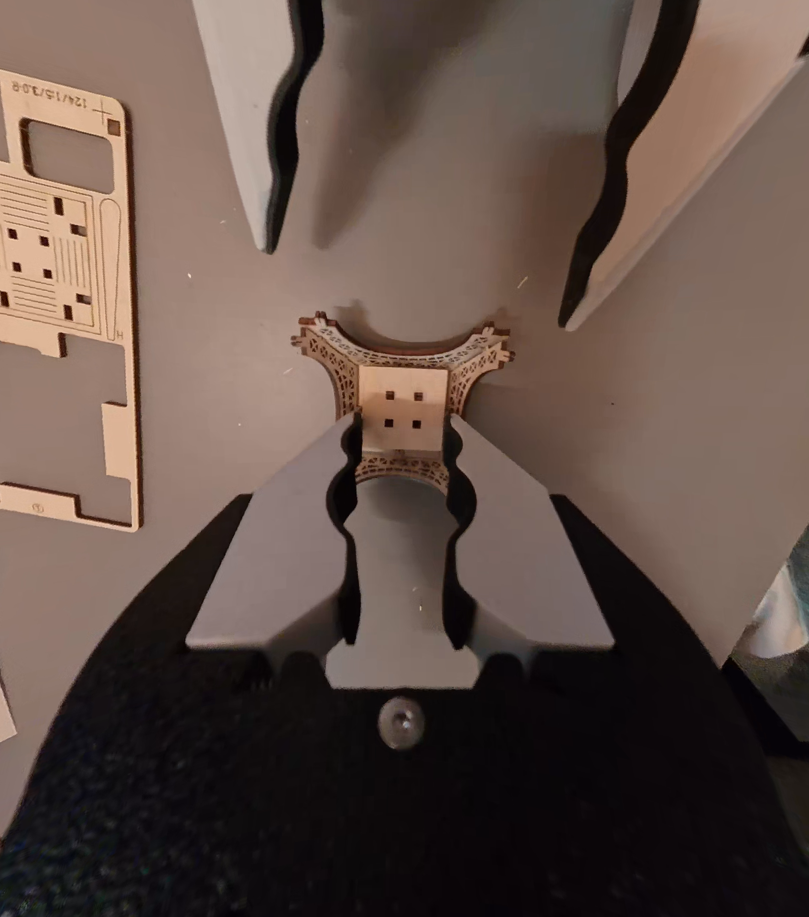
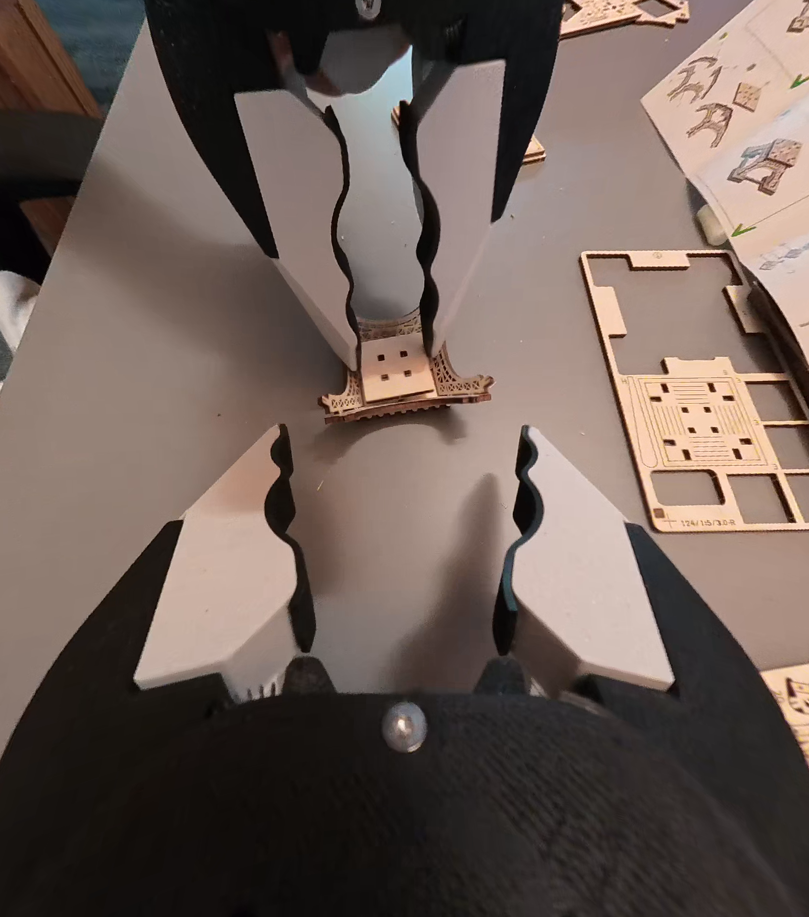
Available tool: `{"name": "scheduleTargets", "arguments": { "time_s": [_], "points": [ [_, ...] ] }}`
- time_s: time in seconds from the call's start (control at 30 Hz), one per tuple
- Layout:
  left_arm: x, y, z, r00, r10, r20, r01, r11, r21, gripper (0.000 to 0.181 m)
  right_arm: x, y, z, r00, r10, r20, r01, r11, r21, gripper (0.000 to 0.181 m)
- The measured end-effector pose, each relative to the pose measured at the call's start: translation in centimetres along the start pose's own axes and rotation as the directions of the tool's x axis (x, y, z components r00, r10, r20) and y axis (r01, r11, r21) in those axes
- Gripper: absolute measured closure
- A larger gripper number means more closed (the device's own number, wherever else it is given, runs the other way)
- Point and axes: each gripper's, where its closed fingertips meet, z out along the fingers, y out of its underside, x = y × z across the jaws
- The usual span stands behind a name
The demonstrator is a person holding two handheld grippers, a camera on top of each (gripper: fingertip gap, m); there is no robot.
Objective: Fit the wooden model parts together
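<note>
Right wrist view: left gripper [image 2: 392,355] pinches the thin, snappable tower base [image 2: 405,387] by its square top, probably lightly; right gripper [image 2: 402,436] gapes wide.

Grey desk [image 2: 154,307], wooden tower base [image 2: 405,384] at centre, punched-out wooden parts sheet [image 2: 720,397] beside it, instruction sheets [image 2: 759,129] at one edge.

Black grippers [image 2: 400,446], seemingly grey-white wavy jaws
</note>
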Motion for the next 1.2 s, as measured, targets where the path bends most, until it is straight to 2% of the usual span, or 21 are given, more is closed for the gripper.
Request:
{"name": "scheduleTargets", "arguments": {
  "time_s": [0.37, 0.6, 0.8, 0.93, 1.2],
  "points": [
    [0.0, 0.0, 0.0, 1.000, 0.012, 0.017, -0.013, 0.997, 0.075, 0.152, 0.0, 0.1, 0.5, 1.000, -0.015, -0.003, 0.015, 1.000, -0.010, 0.097],
    [-0.1, 0.0, 0.0, 1.000, 0.005, -0.009, -0.004, 0.993, 0.114, 0.152, -0.1, 1.1, 1.2, 1.000, -0.019, -0.001, 0.019, 0.997, -0.071, 0.097],
    [-0.1, 0.0, 0.0, 1.000, 0.022, -0.001, -0.022, 0.996, 0.088, 0.152, 0.2, 1.9, 1.9, 0.999, -0.028, -0.023, 0.025, 0.992, -0.126, 0.097],
    [-0.1, 0.0, 0.0, 0.999, 0.032, 0.015, -0.033, 0.997, 0.067, 0.151, 0.3, 1.8, 1.9, 0.999, -0.025, -0.027, 0.021, 0.993, -0.115, 0.097],
    [-0.1, 0.1, 0.0, 0.994, -0.039, -0.102, 0.051, 0.992, 0.119, 0.152, 0.2, 1.8, 2.2, 0.999, -0.019, -0.029, 0.015, 0.992, -0.125, 0.096]
  ]
}}
